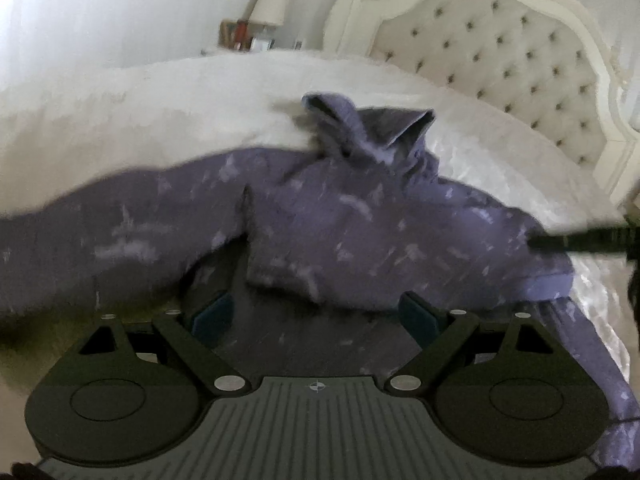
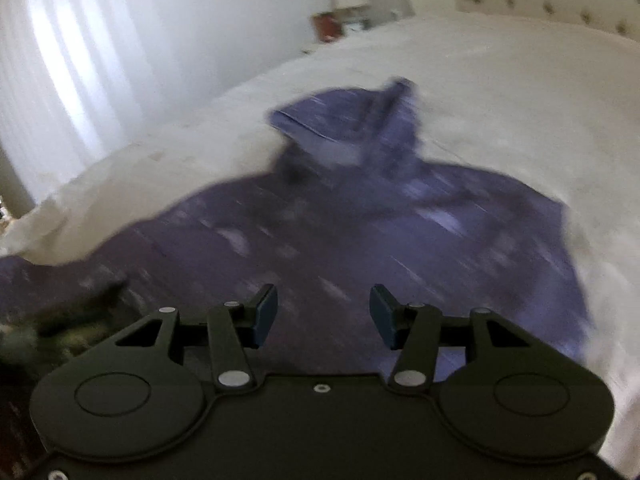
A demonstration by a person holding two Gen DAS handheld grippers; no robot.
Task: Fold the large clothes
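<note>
From the left wrist camera, the purple hoodie [image 1: 360,216] lay spread on the white bed [image 1: 160,100], hood toward the tufted headboard [image 1: 500,60], its lower part running off toward the near edge of the bed under the camera. One sleeve was already laid across the chest, its cuff end near the middle. The left tool [image 1: 316,316] hung low over the cloth near the hem with its jaws wide apart and nothing between them. A dark bar at the right border was probably part of the right tool, touching or just above the far sleeve; the picture did not settle which. A lamp [image 1: 272,4] stood on a side stand past the far corner of the bed.

From the right wrist camera, heavily blurred, the hoodie [image 2: 360,232] filled the middle of the bed [image 2: 500,92], hood farthest away. The right tool [image 2: 323,314] pointed forward and slightly down over the body of the garment, jaws parted and empty.

Judging by this, the fold was at an early stage: one sleeve in, the body not yet doubled. The next move likely called for both tools to close on cloth, at the other sleeve or the hem corners, pinching all the layers so that the heavy fabric would not slip while being carried over.
</note>
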